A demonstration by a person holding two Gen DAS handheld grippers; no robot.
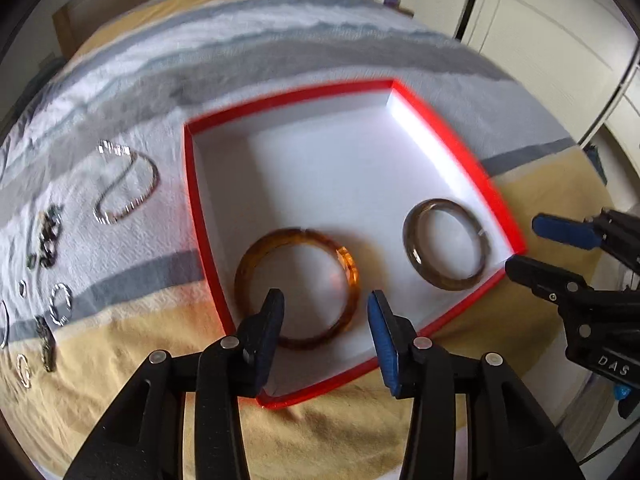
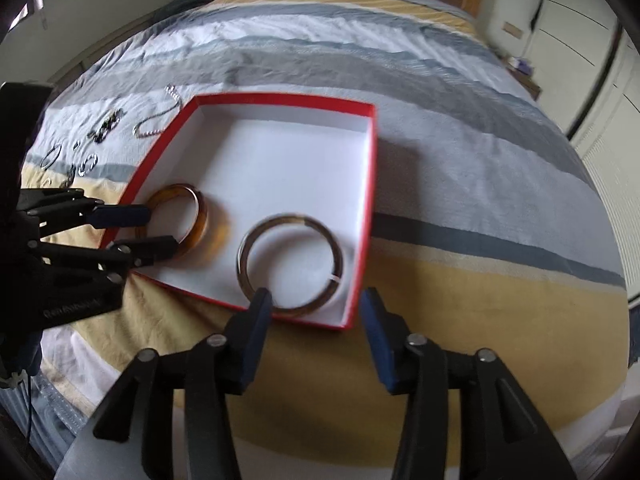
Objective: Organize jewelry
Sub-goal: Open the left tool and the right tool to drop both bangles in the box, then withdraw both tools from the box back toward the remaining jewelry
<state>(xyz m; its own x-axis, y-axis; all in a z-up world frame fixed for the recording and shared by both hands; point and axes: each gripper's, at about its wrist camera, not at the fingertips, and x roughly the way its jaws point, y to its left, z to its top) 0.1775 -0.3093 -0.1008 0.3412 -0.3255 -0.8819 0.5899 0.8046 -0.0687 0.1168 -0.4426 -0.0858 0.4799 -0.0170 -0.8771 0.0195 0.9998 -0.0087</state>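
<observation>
Box: shallow red cardboard box with white inside (image 1: 208, 236) lying on the striped bedspread (image 1: 280, 44)
Bangles: amber-brown resin bangle (image 1: 348, 264) and grey-brown stone bangle (image 1: 412, 248) flat inside, apart
Left gripper (image 1: 326, 312): spread wide, empty, over the amber one
Right gripper (image 2: 316, 308): parted, empty, at the box's near edge
Loose pieces: silver chain necklace (image 1: 128, 184) left of the box

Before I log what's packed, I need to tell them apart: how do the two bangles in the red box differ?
The amber bangle is translucent orange-brown and broad; the grey bangle is dull grey-brown and thinner. The amber bangle lies by the left gripper, the grey bangle nearer the right gripper. Both lie flat and apart on the white floor of the red box, held by neither gripper.
</observation>
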